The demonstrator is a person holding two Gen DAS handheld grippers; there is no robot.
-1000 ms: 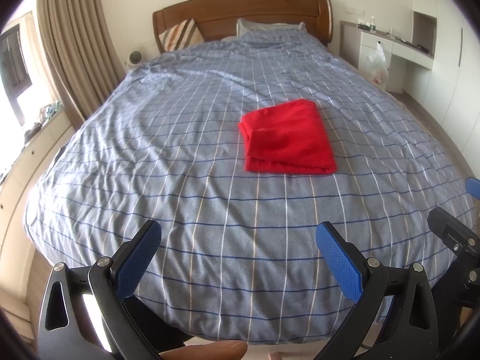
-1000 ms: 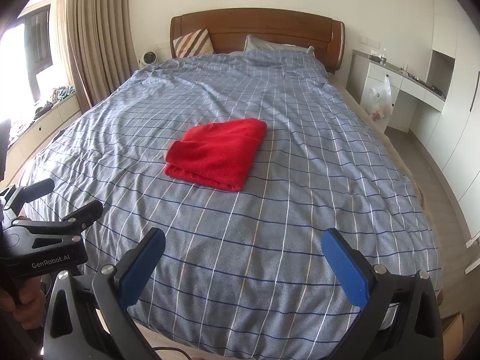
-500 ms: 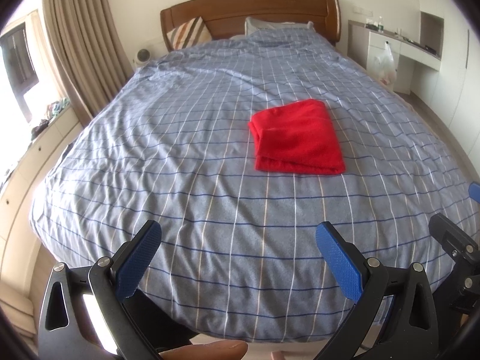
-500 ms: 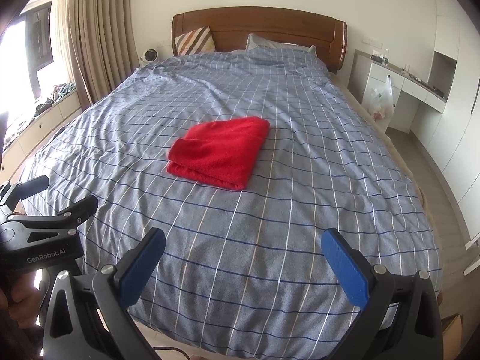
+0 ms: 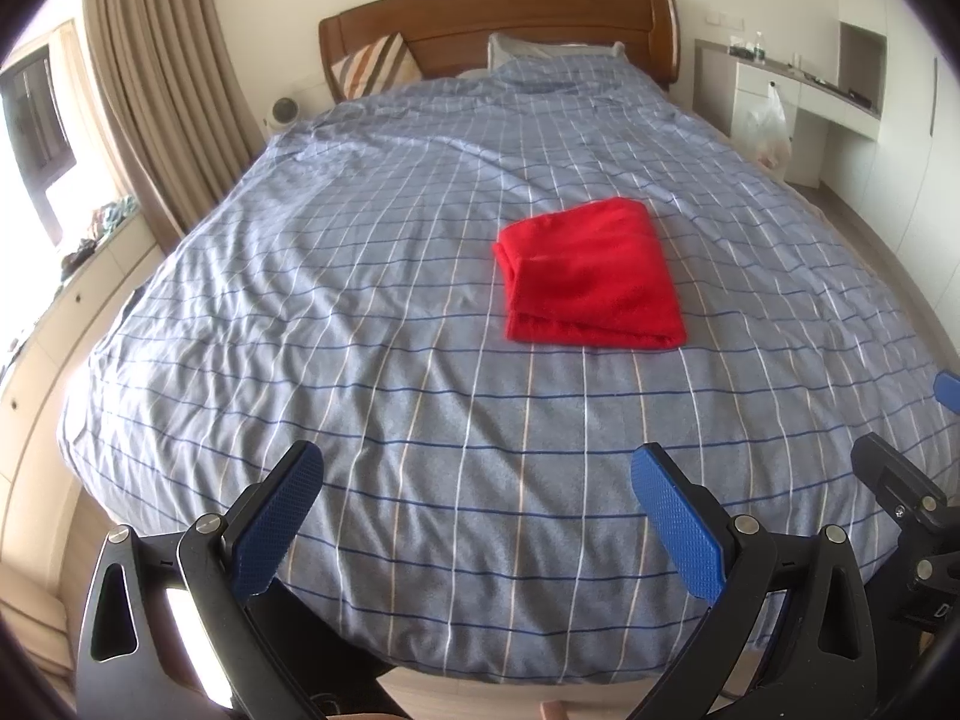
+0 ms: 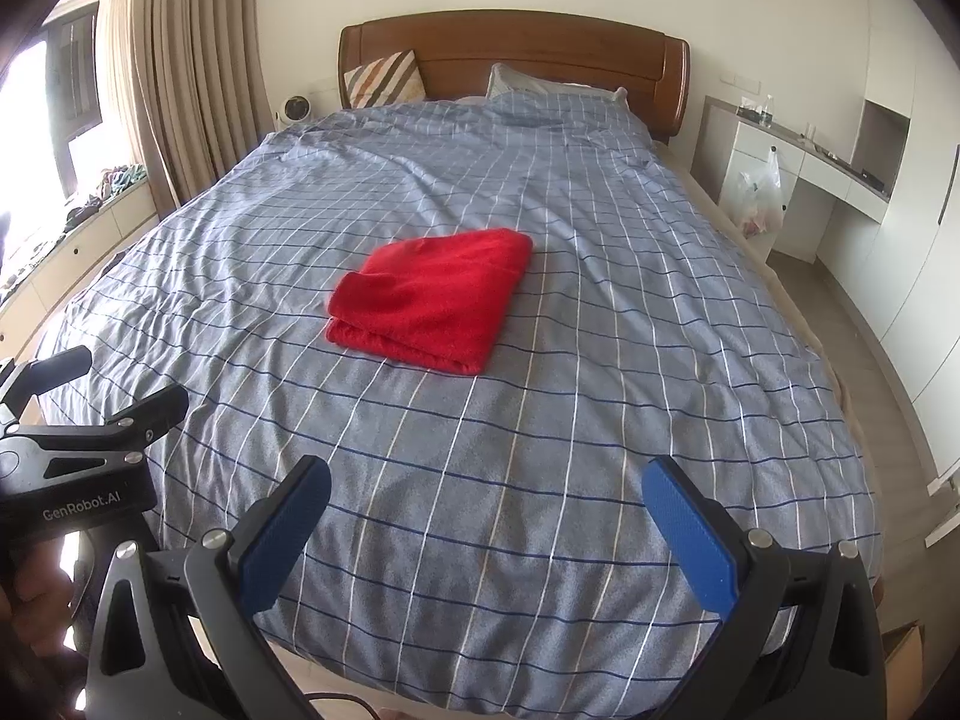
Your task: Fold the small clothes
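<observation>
I hold the left gripper with its blue-padded fingers spread wide and nothing between them; it hangs over the near end of the bed. The right gripper is in the same condition: jaws wide apart, empty, above the near edge of the cover. In the right wrist view the left unit appears at the lower left, just beside the right one, with a hand wrapped around its handle.

Ahead of both tools lies the blue-grey checked quilt cover, creased along its left side. The red fleecy folded cloth rests on it near the middle of the bed, well apart from either set of pads.

Risks from this position, as I judge them:
- Any further approach could snag the quilt cover, since the pads pass low over loose fabric.
- A pinch on the top layer alone would peel the stack open.
- A nudge at one corner would skew the bundle.

The cloth reads as a compact rectangle of several layers, edges roughly aligned, the stacked layer edges facing the cameras. The surface is soft and slightly puffed. Folding looks complete.
</observation>
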